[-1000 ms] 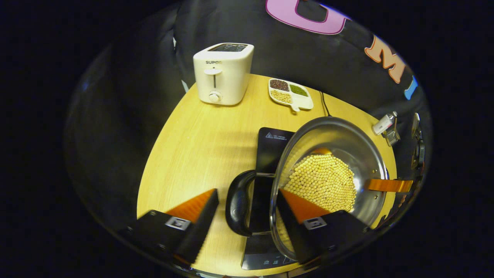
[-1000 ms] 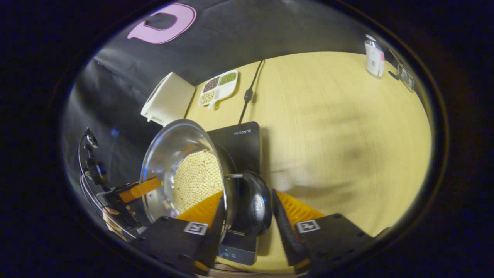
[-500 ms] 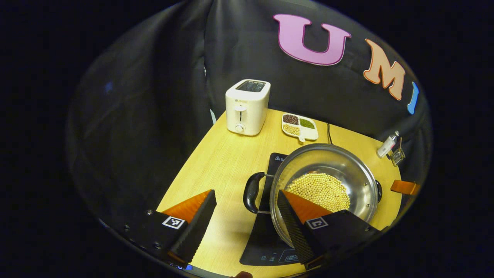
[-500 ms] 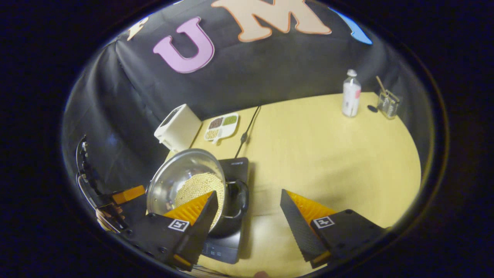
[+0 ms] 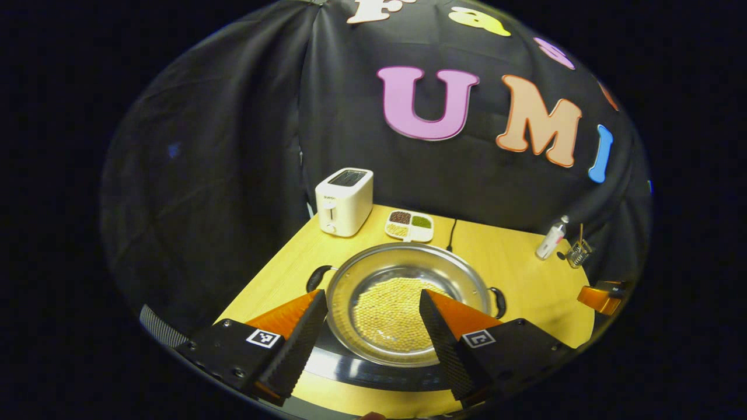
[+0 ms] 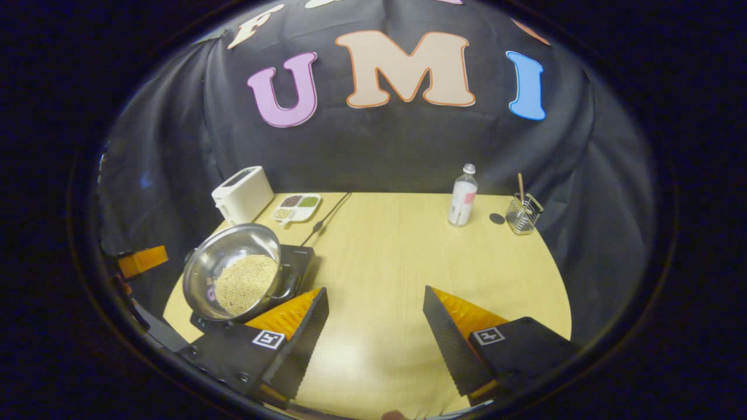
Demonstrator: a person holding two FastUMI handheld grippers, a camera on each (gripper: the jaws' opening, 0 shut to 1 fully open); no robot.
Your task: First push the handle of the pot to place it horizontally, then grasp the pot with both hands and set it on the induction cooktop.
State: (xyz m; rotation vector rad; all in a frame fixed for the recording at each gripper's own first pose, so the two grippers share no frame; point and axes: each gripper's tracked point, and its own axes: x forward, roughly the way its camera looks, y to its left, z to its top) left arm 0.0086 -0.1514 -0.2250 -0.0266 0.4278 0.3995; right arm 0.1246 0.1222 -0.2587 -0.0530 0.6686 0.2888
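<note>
Now the pot [image 5: 408,303] sits on the black induction cooktop [image 6: 297,259] at the near left of the wooden bench [image 6: 408,274], with its two dark side handles [image 5: 318,277] level, one on each side. By the look of it, both steps of the task are done: the pot is in place and nothing is being held. The left gripper [image 5: 370,332] hangs above the near edge of the pot with its fingers wide apart and empty. The right gripper [image 6: 376,338] is over bare bench to the right of the pot, also spread open and empty. What the next move calls for, most likely, is only to draw both grippers clear without knocking the pot. The pot is a wide, shallow steel one, and a layer of small pale yellow beans [image 6: 245,283] covers its bottom. At the far left stands a white toaster [image 5: 344,201], and just right of it a small white divided dish [image 5: 409,226] holds dark, green and pale grains in separate sections. Far right are a small clear bottle [image 6: 462,202] and a wire holder [image 6: 522,213] with a stick in it.
</note>
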